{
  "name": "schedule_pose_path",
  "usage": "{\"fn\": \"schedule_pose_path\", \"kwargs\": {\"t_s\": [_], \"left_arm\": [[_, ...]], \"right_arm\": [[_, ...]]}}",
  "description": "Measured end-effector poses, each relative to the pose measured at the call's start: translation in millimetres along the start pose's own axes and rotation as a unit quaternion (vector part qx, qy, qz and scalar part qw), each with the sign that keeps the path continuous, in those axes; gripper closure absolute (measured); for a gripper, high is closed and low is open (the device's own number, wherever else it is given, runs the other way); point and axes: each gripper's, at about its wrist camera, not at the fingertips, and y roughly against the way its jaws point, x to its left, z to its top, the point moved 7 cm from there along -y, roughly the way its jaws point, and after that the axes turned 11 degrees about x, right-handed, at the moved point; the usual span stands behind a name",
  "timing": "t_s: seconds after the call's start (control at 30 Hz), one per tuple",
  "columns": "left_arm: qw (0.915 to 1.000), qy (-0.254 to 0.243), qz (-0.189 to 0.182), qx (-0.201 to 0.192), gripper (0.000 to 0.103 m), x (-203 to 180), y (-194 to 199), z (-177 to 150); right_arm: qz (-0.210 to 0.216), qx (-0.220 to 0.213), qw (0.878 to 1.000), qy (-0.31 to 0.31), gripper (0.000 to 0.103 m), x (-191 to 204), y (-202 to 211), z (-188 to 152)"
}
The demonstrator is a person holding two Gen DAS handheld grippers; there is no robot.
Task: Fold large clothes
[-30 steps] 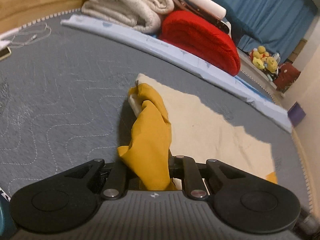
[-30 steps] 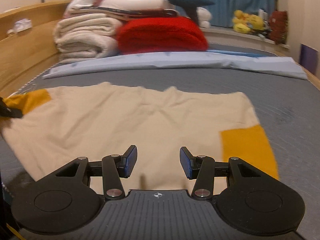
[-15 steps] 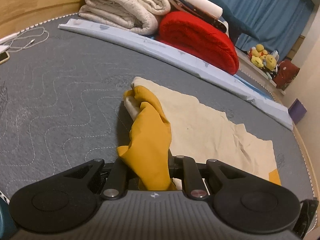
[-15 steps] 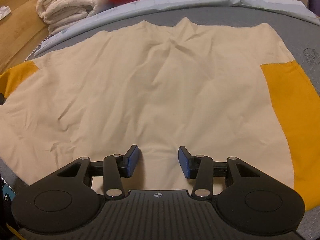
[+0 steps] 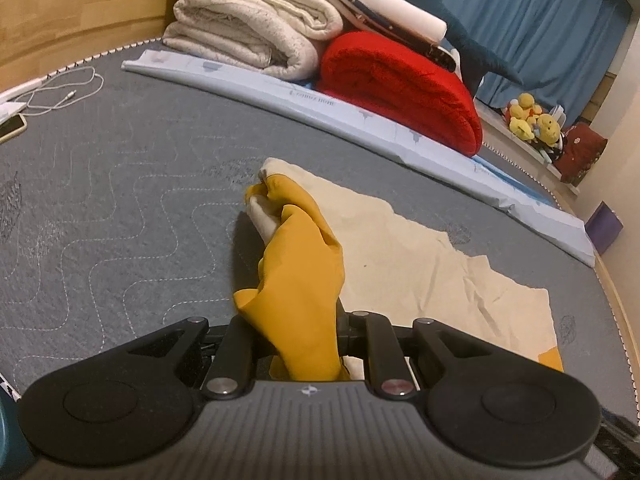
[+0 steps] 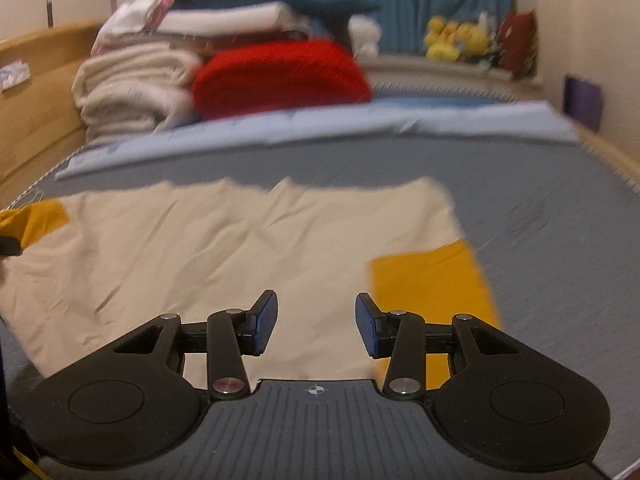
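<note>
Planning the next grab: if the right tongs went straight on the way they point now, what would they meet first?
Probably the cream body of the shirt lying on the bed; the right tongs are open and empty, though blur leaves depth unclear.

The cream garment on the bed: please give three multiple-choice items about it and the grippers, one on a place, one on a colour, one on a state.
1. Where does the red blanket lie?
A. beside the folded white blankets
B. on top of the cream garment
C. on the floor

2. What colour are the garment's sleeves?
A. blue
B. mustard yellow
C. grey

3. What does the right gripper hold?
A. the right sleeve
B. a cable
C. nothing

Answers:
1 A: the two sit side by side at the far edge of the bed.
2 B: the left gripper pinches a mustard yellow left sleeve, and the other matches.
3 C: its fingers stand apart above the cloth.
</note>
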Motion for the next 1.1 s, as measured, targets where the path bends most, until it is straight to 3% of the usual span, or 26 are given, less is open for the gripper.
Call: {"fn": "schedule_pose_path", "kwargs": {"t_s": [0.23,0.43,0.67,0.8,0.87,0.93,0.97,1.0,1.07,1.1], "left_arm": [[0.999,-0.031,-0.015,-0.028,0.086,-42,9,2],[0.9908,-0.113,-0.044,-0.06,0.086,-125,13,-10],[0.965,-0.232,-0.097,-0.075,0.087,-245,1,-52],[0.9413,-0.298,-0.145,-0.063,0.087,-305,-11,-91],[0.9272,-0.33,-0.173,-0.038,0.086,-330,-21,-117],[0.9152,-0.352,-0.196,0.009,0.08,-348,-37,-141],[0.9096,-0.357,-0.209,0.042,0.066,-355,-46,-153],[0.9022,-0.36,-0.224,0.081,0.046,-359,-54,-163],[0.89,-0.349,-0.255,0.147,0.027,-359,-65,-173],[0.8923,-0.335,-0.262,0.151,0.027,-355,-65,-170]], "right_arm": [[-0.031,-0.05,0.998,-0.03,0.059,-66,42,1],[-0.037,-0.073,0.995,-0.064,0.058,-113,65,-5],[-0.031,-0.076,0.991,-0.11,0.058,-150,70,-4],[-0.027,-0.079,0.989,-0.122,0.058,-155,68,0],[-0.02,-0.077,0.989,-0.123,0.057,-153,64,2],[-0.007,-0.069,0.989,-0.129,0.05,-151,60,1],[0.005,-0.063,0.988,-0.138,0.047,-151,56,1],[0.016,-0.056,0.987,-0.147,0.042,-151,54,0],[0.049,-0.032,0.983,-0.172,0.034,-149,44,-2],[0.068,-0.017,0.98,-0.187,0.034,-147,37,-4]]}}
